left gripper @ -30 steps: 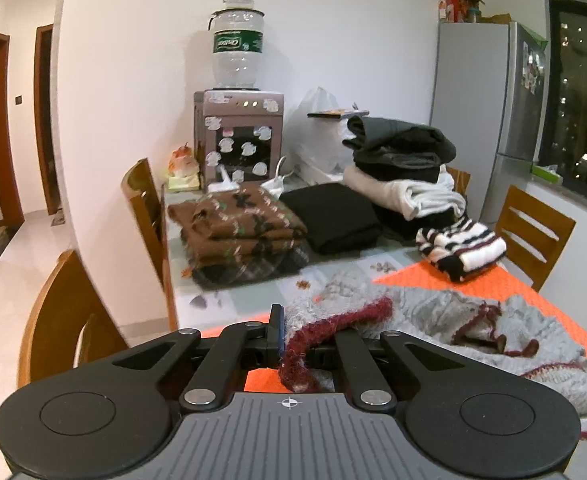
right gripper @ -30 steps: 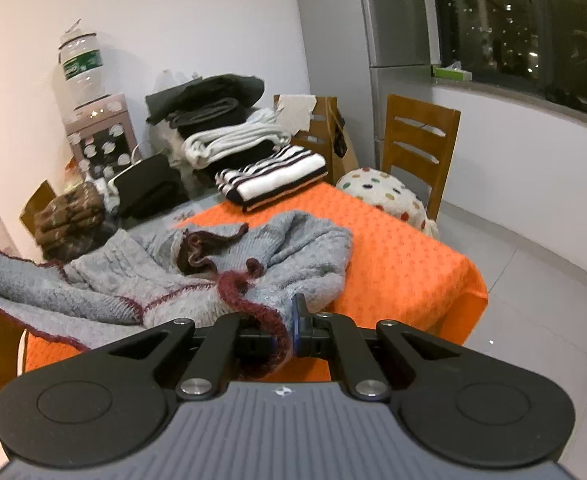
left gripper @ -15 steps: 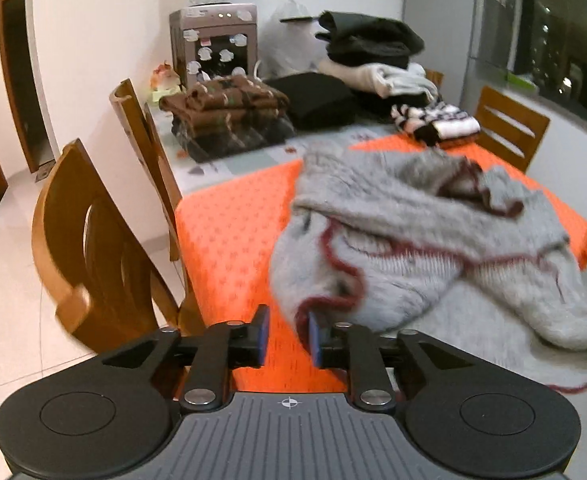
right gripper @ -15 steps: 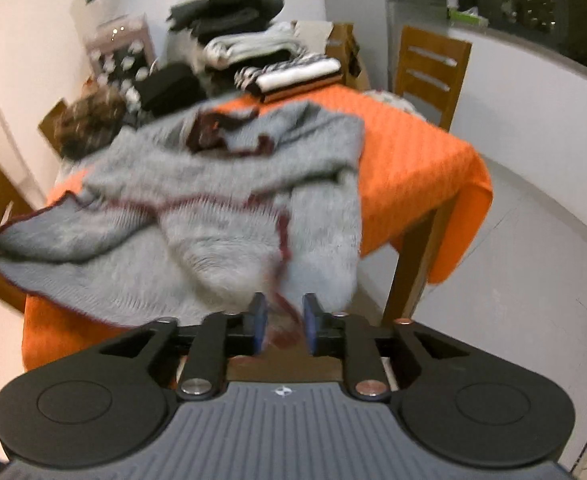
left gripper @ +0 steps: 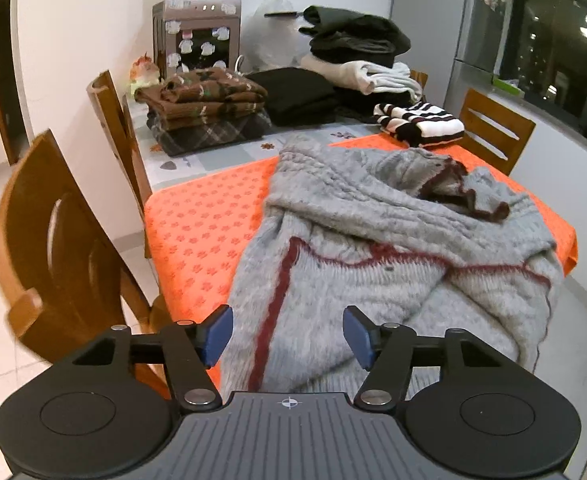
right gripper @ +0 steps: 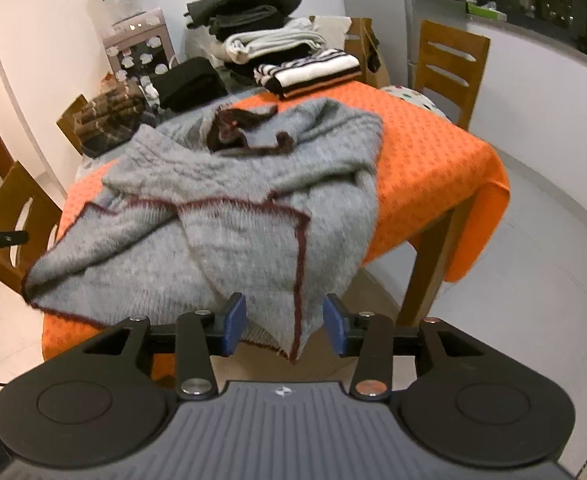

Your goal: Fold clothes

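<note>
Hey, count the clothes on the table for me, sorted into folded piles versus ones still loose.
Loose: 1, the grey sweater
Folded piles: 4: brown patterned pile, black pile, striped garment, tall dark-and-white stack
Total: 5

Warm indoor light, evenly bright; dark night window [left gripper: 553, 32] with small glints. Strong fisheye bending at edges. Motion blur on left chair [left gripper: 53, 248] and grey sweater [right gripper: 253, 208] hem; centres sharp.

White walls [left gripper: 73, 20], pale tiled floor [right gripper: 553, 280], wooden chairs [left gripper: 65, 248], dark window [left gripper: 565, 32].
</note>
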`<state>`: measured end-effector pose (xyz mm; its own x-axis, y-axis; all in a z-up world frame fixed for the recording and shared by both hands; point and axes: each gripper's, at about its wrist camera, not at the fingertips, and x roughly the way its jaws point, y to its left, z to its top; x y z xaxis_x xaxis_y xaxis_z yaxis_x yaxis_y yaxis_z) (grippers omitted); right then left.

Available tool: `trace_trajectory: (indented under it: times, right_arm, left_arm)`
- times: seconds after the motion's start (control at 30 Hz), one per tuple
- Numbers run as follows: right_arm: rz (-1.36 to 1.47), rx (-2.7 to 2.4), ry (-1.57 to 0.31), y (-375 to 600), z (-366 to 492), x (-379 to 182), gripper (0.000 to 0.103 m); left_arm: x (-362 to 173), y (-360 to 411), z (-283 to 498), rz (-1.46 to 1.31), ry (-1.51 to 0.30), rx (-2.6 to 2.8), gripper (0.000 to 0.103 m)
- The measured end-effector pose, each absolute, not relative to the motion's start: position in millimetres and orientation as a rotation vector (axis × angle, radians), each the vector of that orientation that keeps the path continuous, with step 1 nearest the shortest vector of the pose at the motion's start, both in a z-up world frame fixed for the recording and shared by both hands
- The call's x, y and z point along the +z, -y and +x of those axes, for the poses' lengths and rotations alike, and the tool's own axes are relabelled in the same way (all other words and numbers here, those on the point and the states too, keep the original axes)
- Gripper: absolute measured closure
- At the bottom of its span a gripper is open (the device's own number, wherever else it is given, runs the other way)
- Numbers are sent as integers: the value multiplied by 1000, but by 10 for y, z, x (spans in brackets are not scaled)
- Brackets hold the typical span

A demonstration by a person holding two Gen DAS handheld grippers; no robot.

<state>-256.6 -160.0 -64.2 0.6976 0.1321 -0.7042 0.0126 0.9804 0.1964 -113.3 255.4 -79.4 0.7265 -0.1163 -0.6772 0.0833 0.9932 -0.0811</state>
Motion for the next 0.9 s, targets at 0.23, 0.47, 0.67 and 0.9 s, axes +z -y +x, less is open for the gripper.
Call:
trace_trajectory:
  times: [0.23, 0.47, 0.67, 0.9]
  right_arm:
    - [220, 77, -788, 1696, -2081, -586, 52]
    - [226, 48, -791, 1804, -1695, -584, 52]
    - [249, 29, -797, 1884, -1500, -610, 52]
    - [250, 29, -801, 1891, -1427, -654, 49]
  left_arm:
    - [-1095, -2499, -555, -84, -796, -132, 40]
    - [-1366, -2396, -137, -69, -838, -149, 48]
    - [-1464, -2316, 42, -43, -842, -128, 55]
    - [-1413, -2253, -33, -14, -787, -116, 93]
